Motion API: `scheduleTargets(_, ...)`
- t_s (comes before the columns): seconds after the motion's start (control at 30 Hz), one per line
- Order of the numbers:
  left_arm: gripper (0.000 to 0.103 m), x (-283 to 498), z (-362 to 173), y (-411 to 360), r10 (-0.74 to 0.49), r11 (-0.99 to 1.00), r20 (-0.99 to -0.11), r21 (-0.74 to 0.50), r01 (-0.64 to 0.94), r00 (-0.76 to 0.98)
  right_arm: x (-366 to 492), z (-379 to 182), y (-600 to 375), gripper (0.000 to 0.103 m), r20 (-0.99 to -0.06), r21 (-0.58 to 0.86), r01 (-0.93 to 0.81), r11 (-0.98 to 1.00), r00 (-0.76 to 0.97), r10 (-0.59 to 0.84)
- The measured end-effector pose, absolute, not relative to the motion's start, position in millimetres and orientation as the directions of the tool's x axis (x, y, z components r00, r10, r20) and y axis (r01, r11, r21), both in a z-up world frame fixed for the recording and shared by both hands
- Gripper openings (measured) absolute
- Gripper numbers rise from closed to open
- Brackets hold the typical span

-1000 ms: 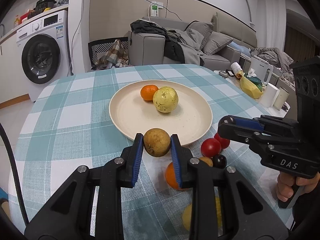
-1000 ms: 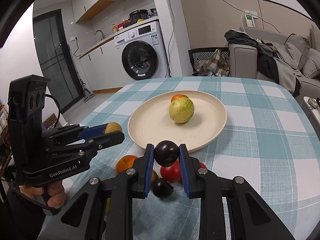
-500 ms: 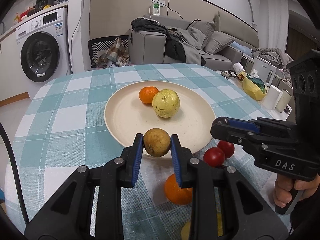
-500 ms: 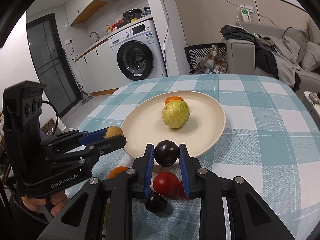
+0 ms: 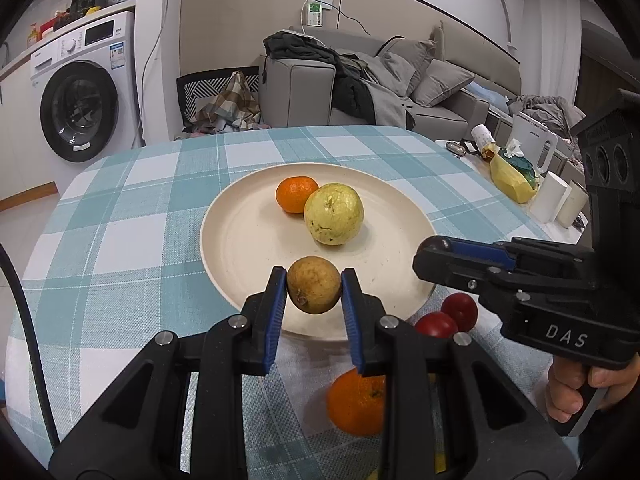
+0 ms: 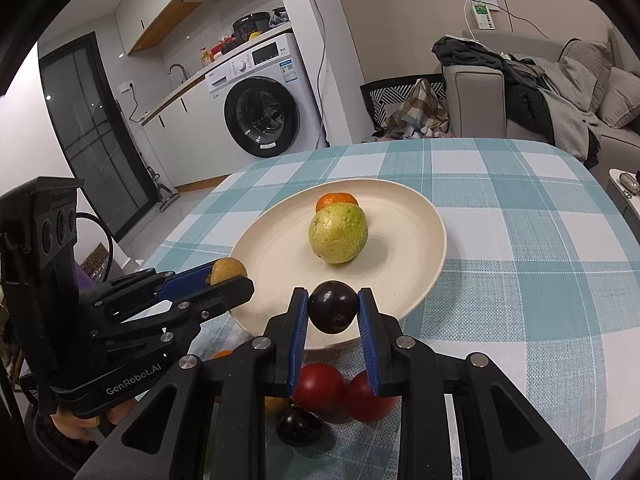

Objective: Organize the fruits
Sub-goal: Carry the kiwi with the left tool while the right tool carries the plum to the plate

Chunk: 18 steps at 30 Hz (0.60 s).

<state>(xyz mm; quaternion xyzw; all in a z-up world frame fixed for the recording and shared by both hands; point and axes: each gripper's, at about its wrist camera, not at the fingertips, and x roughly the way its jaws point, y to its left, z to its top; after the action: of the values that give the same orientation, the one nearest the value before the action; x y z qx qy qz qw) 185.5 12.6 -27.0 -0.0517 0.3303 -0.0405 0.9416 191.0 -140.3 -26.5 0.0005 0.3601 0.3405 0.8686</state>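
My left gripper (image 5: 314,290) is shut on a small brown fruit (image 5: 314,289), held over the near rim of the cream plate (image 5: 240,248). On the plate lie an orange (image 5: 295,193) and a yellow-green guava (image 5: 333,214). My right gripper (image 6: 333,307) is shut on a dark plum (image 6: 333,306), also above the plate's (image 6: 408,240) near edge. Seen from the right wrist, the left gripper (image 6: 230,280) with its brown fruit (image 6: 228,270) hangs at the plate's left rim. Loose on the cloth near me are two red fruits (image 6: 320,386), another dark plum (image 6: 298,424) and an orange (image 5: 356,404).
The round table carries a teal-and-white checked cloth (image 5: 120,220). A side table at the right holds a yellow pouch (image 5: 510,174), white cups (image 5: 552,196) and a kettle (image 5: 534,146). A washing machine (image 5: 80,92) and a grey sofa (image 5: 380,92) stand beyond the table.
Both grippers have moved forward with their fruits, from in front of the plate to above its near rim. The loose fruits on the cloth have dropped lower in both views.
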Motion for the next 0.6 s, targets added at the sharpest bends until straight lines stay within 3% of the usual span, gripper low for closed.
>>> scheduleTargets(0.6, 0.025, 192.4, -30.7, 10.0, -0.109, 0.992, -0.639, -0.118, 0.043, 0.762, 195.2, -32.3, -131.8, 0.026, -0.646, 0.241, -0.601, 0.762, 0.486, 0.588)
